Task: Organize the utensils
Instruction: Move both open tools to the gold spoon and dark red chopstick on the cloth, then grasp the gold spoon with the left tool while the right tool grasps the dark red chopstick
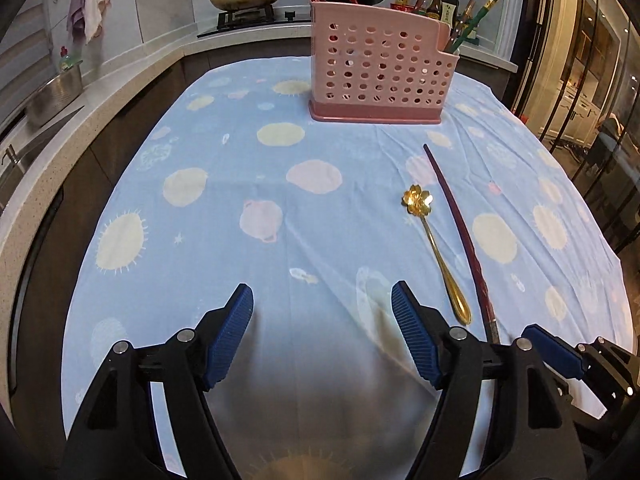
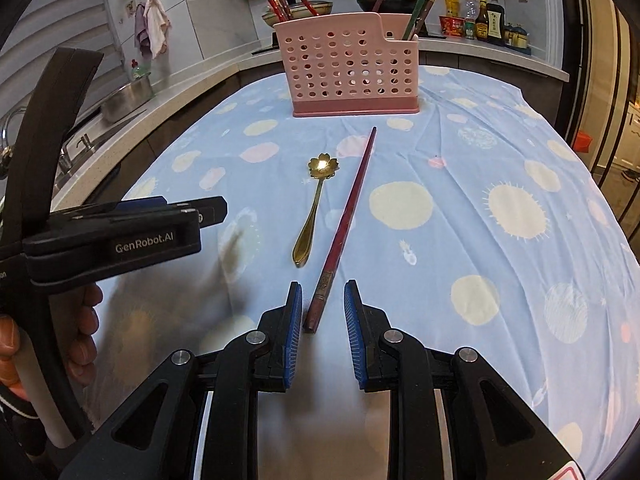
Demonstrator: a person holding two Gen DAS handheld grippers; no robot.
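Note:
A dark red chopstick point(image 2: 347, 216) and a gold spoon point(image 2: 314, 216) with a flower-shaped bowl lie side by side on the blue cloth. Beyond them stands a pink perforated holder point(image 2: 352, 76) with several chopsticks in it. My right gripper point(image 2: 323, 288) is open only a little. The chopstick's near end lies between its blue pads, and neither pad touches it. My left gripper point(image 1: 322, 292) is open wide over bare cloth, left of the spoon point(image 1: 436, 248) and the chopstick point(image 1: 460, 236). The holder point(image 1: 380, 76) stands at the far end of the table.
The table cloth point(image 1: 200, 152) is pale blue with round spots. A counter point(image 1: 120, 80) curves along the left with a steel pot point(image 1: 56, 92), and pans stand on the hob behind. Sauce bottles point(image 2: 486, 20) are at the back right. A hand point(image 2: 86, 332) holds the left gripper point(image 2: 216, 211).

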